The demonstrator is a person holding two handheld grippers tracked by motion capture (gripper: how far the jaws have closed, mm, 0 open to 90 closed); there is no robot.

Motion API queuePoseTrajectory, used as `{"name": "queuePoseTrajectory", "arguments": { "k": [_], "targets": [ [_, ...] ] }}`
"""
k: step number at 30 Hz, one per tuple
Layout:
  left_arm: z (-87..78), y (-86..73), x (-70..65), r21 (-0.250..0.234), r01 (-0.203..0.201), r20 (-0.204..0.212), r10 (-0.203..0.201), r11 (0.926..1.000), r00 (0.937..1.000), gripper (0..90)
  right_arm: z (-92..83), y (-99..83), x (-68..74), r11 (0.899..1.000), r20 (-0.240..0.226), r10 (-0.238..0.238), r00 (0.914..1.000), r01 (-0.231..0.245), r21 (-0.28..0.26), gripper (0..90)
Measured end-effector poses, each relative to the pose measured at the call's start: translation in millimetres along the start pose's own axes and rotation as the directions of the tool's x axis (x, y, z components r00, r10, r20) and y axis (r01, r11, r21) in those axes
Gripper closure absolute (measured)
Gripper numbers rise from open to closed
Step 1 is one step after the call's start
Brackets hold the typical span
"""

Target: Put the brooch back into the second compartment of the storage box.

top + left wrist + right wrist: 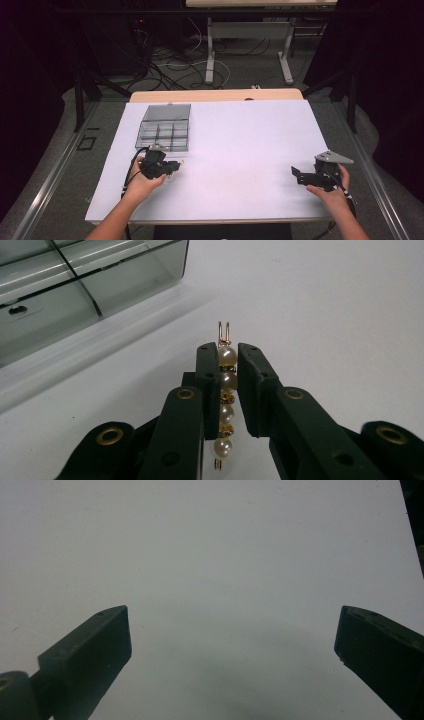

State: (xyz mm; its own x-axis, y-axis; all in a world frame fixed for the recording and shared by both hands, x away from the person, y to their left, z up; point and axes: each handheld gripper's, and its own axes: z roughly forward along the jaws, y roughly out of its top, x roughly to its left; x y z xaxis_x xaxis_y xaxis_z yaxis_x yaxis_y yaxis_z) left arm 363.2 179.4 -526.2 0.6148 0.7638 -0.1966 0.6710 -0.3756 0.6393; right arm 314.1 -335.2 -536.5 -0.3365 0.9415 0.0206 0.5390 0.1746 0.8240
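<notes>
My left gripper (225, 360) is shut on a pearl hair clip (226, 385), a row of white pearls with gold spacers and a gold wire end poking out past the fingertips. In the high view the left gripper (176, 165) sits just in front of a clear compartment box (162, 134), with the clip (179, 164) showing as a small pale speck at its tip. The box's near wall (75, 295) fills the upper left of the left gripper view. My right gripper (296, 174) rests near the table's right edge; its jaws stand wide apart in the right gripper view (232, 635) with nothing between them.
A white sheet (235, 145) covers the table. The box's lid (167, 112) lies open toward the far side. Beyond the table are another table's legs (210, 50) and cables on the floor (165, 67).
</notes>
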Motion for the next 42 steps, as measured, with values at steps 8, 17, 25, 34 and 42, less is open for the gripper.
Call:
{"name": "queuePoseTrajectory", "arguments": {
  "k": [8, 17, 25, 34, 42],
  "targets": [
    [-6.9, 5.4, -3.2, -0.033, -0.007, -0.006, 0.006, 0.9994, 1.0, 80.4, -0.3, 0.2, 0.1, 1.0, 0.0, 0.001, 1.0, -0.001, -0.001, 1.2],
    [-18.4, 16.0, -7.6, -0.057, -0.021, -0.024, 0.02, 0.9982, 0.9995, 80.4, -0.5, 0.2, 0.7, 1.0, 0.001, -0.002, 1.0, 0.002, -0.001, 1.2],
    [-26.3, 25.8, -8.4, -0.071, -0.03, -0.043, 0.027, 0.997, 0.9987, 80.4, 0.1, 0.1, 0.7, 1.0, 0.007, -0.005, 1.0, 0.005, -0.007, 1.2],
    [-37.2, 40.3, -4.0, -0.084, -0.043, -0.071, 0.037, 0.9955, 0.9968, 80.4, -1.1, 0.4, 0.4, 1.0, 0.005, -0.002, 1.0, 0.002, -0.002, 1.2],
    [-42.9, 48.6, -0.9, -0.107, -0.039, -0.082, 0.03, 0.9935, 0.9961, 80.4, -1.4, 0.4, -0.5, 1.0, 0.008, -0.004, 1.0, 0.004, -0.005, 1.2]
  ]
}}
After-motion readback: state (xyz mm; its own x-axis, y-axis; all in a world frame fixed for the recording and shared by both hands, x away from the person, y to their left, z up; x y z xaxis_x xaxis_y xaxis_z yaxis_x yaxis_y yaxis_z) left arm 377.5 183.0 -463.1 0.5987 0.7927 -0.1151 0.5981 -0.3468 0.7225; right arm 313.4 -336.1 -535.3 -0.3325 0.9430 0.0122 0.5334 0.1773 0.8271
